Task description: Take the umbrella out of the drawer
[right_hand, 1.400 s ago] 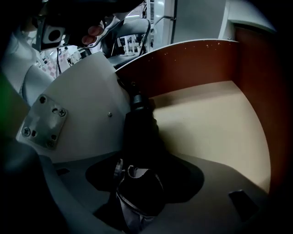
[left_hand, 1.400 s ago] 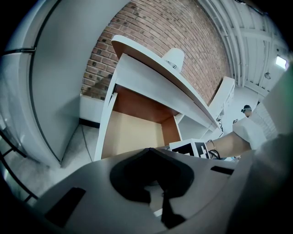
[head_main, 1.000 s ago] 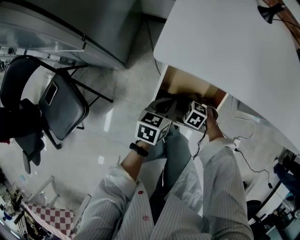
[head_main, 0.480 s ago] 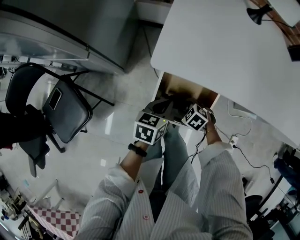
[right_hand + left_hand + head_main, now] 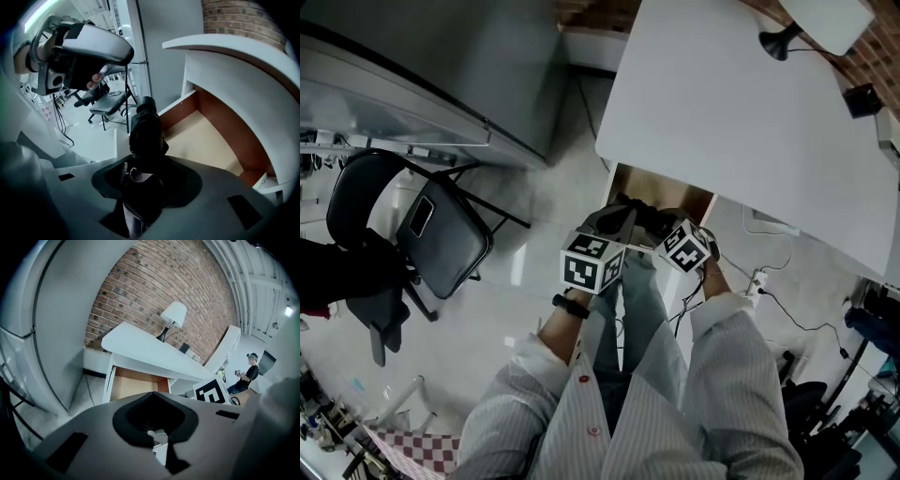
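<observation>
1. Bench point(image 5: 741, 103): a white top filling the head view from 12 to 3 o'clock.
2. Lamp point(image 5: 778, 39): it stands on the bench at 1 o'clock, with a black base and a pale shade. A small black box point(image 5: 861, 98) sits near it at 2 o'clock.
3. Grey cabinet point(image 5: 422, 66): a large unit at 10 to 11 o'clock.
4. Folding chair point(image 5: 441, 234): it is at 9 o'clock and has a dark seat. A phone point(image 5: 420, 216) lies flat on the seat.
5. Floor point(image 5: 487, 319): pale and glossy. Cables point(image 5: 787, 309) trail across it at 4 o'clock.
6. Checked cloth point(image 5: 403, 455): at 7 o'clock.
7. Brick wall point(image 5: 150, 291): it rises behind the bench in the left gripper view. A person point(image 5: 248, 373) stands far off at 3 o'clock.
</observation>
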{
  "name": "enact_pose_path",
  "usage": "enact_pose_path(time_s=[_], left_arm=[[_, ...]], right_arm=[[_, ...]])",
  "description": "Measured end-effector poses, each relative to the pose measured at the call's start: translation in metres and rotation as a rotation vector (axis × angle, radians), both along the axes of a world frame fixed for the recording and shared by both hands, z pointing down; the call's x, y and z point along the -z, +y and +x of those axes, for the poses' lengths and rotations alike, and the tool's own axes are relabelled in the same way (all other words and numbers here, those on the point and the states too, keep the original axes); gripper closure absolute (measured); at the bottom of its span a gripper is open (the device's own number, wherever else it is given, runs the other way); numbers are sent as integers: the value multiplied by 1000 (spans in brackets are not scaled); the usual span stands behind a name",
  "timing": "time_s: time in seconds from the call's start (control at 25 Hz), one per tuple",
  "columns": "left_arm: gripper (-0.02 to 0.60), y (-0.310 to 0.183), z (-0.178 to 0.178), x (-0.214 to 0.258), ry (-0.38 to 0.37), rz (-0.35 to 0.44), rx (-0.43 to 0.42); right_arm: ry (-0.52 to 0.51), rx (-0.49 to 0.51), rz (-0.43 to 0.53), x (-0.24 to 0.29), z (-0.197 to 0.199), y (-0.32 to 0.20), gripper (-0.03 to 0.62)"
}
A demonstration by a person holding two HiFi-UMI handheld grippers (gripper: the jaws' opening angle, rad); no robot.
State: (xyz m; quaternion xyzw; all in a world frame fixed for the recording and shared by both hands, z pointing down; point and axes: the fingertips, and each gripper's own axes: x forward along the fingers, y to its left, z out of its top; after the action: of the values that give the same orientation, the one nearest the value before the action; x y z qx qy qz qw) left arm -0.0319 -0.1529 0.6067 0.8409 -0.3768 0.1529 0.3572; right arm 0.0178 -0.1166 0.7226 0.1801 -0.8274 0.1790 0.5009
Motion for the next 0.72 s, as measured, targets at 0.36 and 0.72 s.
enact_pose_path(time_s=[0.36,0.72], left_arm=[[572,7,-7,58,3,36,12],[572,4,4,119,54,70,66]], right_arm=[[-123,-148,40,78,-8,6,393],[-197,-238,174,174,15,1,393]])
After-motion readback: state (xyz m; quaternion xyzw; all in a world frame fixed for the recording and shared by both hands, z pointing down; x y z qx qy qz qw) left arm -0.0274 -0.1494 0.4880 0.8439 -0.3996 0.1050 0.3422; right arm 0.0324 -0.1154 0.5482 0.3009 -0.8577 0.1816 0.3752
